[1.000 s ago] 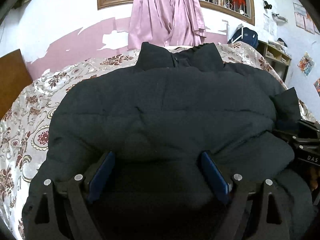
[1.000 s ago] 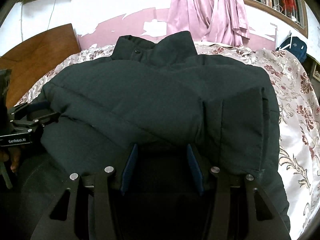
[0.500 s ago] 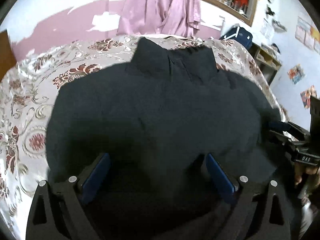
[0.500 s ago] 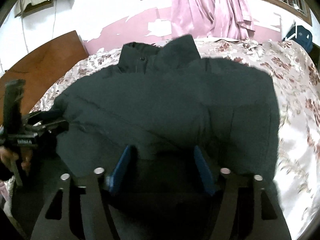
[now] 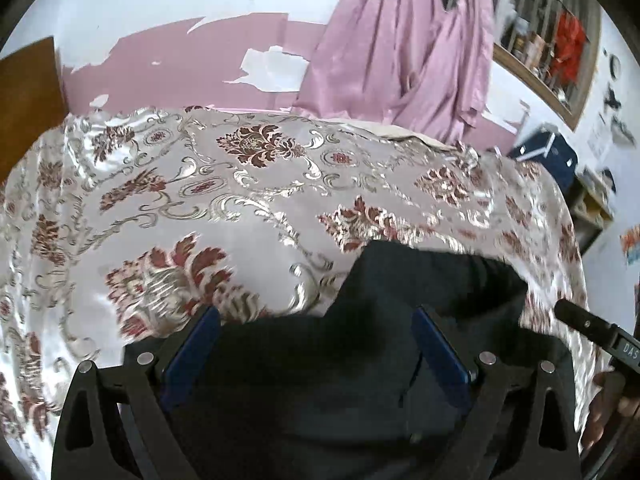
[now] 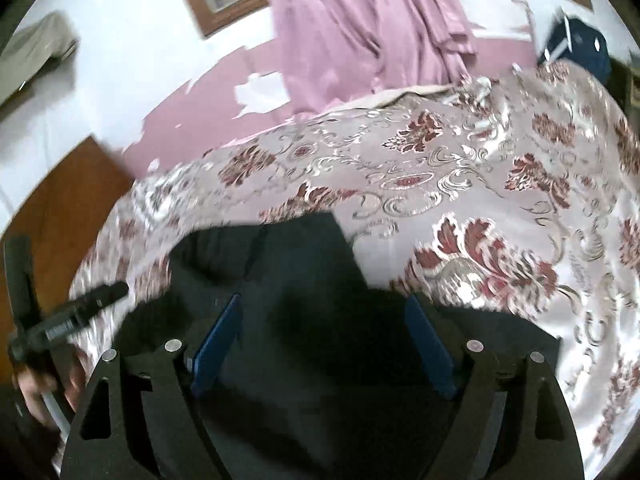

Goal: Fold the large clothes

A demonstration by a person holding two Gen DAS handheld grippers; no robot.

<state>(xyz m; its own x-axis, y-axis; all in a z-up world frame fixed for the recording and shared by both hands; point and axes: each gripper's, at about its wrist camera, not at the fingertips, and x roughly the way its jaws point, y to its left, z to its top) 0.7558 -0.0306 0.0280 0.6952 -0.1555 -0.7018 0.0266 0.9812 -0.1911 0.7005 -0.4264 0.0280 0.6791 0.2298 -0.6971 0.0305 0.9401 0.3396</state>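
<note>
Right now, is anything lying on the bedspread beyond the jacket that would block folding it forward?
Nothing visible. The floral bedspread beyond the black jacket looks bare up to the wall. The pink curtain hangs behind the bed.

Bed w/ floral cover, dark jacket at near edge.

Bed [image 5: 248,216] wore a shiny pale cover w/ dark-red flower motifs & silver scrolls; most of it lay bare, far side reaching the pink-and-white wall. A strip of plain cream fabric showed at the far edge under the cover. Jacket [image 5: 400,320], black & padded, lay right on the cover at the near side, its collar end pointing toward the wall; bunched low, filling the bottom of both views. In right-wrist view same jacket [image 6: 304,272] sat left of centre, cover [image 6: 500,184] open to its right & beyond. Wood headboard [image 6: 60,208] stood at bed's left end.
</note>
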